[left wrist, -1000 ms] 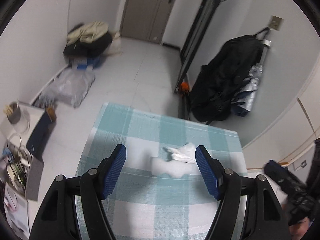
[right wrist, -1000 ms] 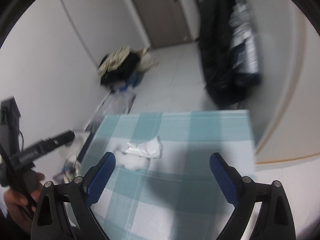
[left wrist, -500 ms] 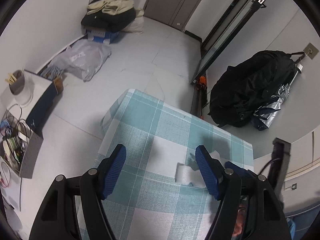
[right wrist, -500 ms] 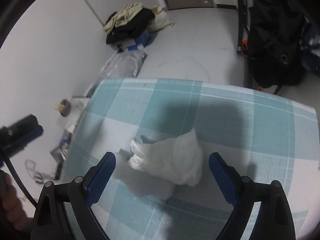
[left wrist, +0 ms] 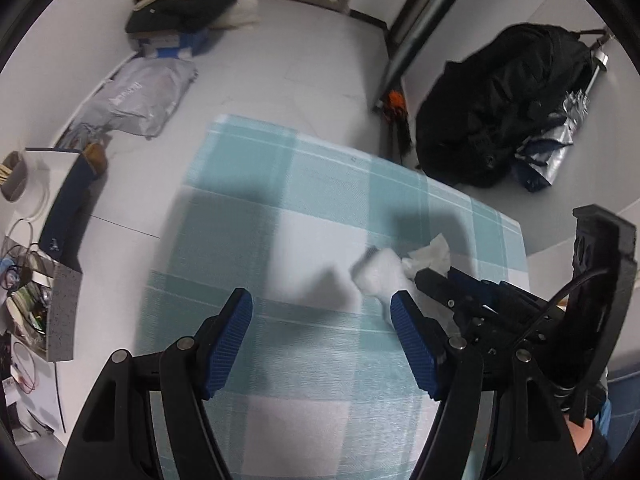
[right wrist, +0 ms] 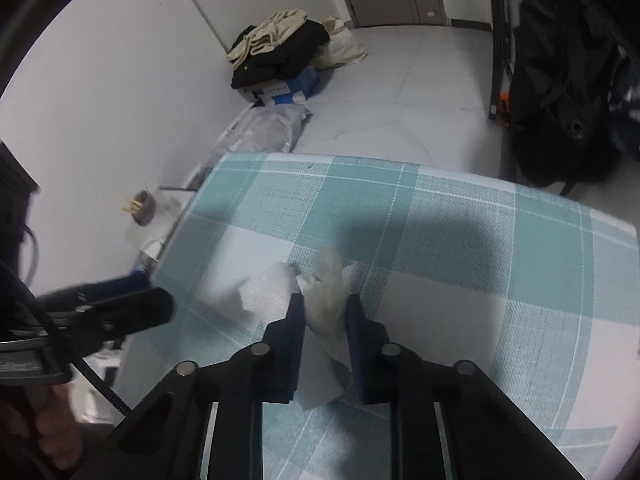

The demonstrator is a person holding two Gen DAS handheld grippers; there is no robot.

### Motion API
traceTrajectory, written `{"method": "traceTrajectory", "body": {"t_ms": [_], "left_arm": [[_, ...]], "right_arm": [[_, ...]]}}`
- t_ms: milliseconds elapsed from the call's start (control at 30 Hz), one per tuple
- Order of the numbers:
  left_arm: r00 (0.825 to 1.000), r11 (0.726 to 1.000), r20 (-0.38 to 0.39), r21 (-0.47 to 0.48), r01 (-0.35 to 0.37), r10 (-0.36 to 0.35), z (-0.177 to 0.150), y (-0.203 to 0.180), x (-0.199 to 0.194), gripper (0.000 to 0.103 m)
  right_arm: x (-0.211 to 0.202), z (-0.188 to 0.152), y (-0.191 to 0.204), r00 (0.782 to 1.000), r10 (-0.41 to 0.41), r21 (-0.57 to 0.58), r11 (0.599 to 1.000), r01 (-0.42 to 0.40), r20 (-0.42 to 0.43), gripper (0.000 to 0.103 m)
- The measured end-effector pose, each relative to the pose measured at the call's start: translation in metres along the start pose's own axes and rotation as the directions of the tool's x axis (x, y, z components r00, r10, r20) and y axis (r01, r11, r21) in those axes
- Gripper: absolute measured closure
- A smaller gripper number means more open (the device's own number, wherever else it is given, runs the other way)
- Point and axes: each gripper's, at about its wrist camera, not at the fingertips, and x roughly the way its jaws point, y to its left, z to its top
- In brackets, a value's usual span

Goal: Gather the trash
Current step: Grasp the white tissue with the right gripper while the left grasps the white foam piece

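Pick-up step: the right gripper point(right wrist: 323, 314) had just closed, fingers pinching the crumpled tissue point(right wrist: 326, 300) at lower centre; the left gripper point(left wrist: 322, 336) was spread, empty; next, lift it off the counter point(right wrist: 500, 240).

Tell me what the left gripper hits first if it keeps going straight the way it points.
Most likely the bare checked tablecloth: the open left gripper has nothing between its pads. The white foam scrap lies just off to its right side, beside the right gripper; depth is uncertain.
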Motion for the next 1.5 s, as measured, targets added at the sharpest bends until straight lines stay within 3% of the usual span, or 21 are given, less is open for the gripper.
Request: {"method": "traceTrajectory", "body": {"t_ms": [167,600,833,1033,1067,1100,1133,1333,1500], "left_arm": [[1.000,1.000,-0.018,-0.027,0.007,-0.008,0.002,0.000,0.005,0.035],[0.986,0.987,-0.122,-0.128,0.097,-0.112,0.010,-0.031,0.035,0.035],[0.980,0.999,-0.199,-0.042,-0.020,0.011,0.004,-0.058,0.056,0.035],[0.977,0.991,-0.168,0.061,-0.121,0.130,-0.001,-0.073,0.059,0.035],[0.977,0.988,-0.155,0.065,-0.137,0.145,-0.002,-0.072,0.057,0.043],[0.977,0.986,-0.141,0.069,-0.152,0.160,-0.002,-0.072,0.056,0.063],[0.976,0.983,-0.125,0.076,-0.170,0.179,-0.003,-0.070,0.054,0.070],[0.988,0.990,-0.080,0.050,-0.129,0.133,-0.008,-0.057,0.045,0.070],[0.997,0.996,-0.007,0.055,-0.073,0.074,-0.017,-0.062,0.022,0.070]], "right_arm": [[-0.021,0.001,-0.011,0.997,0.043,0.030,0.999,-0.045,0.057,0.092],[-0.057,-0.002,-0.061,0.993,0.008,0.124,0.992,-0.023,0.122,0.095],[-0.079,-0.009,-0.078,0.991,-0.032,0.149,0.989,0.012,0.133,0.095],[-0.112,-0.014,-0.085,0.982,-0.045,0.184,0.983,0.011,0.182,0.095],[-0.118,-0.015,-0.085,0.982,-0.041,0.185,0.983,0.006,0.186,0.096],[-0.123,-0.017,-0.084,0.982,-0.033,0.188,0.982,-0.003,0.187,0.096],[-0.129,-0.019,-0.082,0.981,-0.028,0.194,0.981,-0.011,0.194,0.096],[-0.171,-0.032,-0.069,0.962,-0.015,0.218,0.975,-0.046,0.271,0.096],[-0.215,-0.067,-0.050,0.942,0.004,0.233,0.968,-0.087,0.335,0.096]]}}
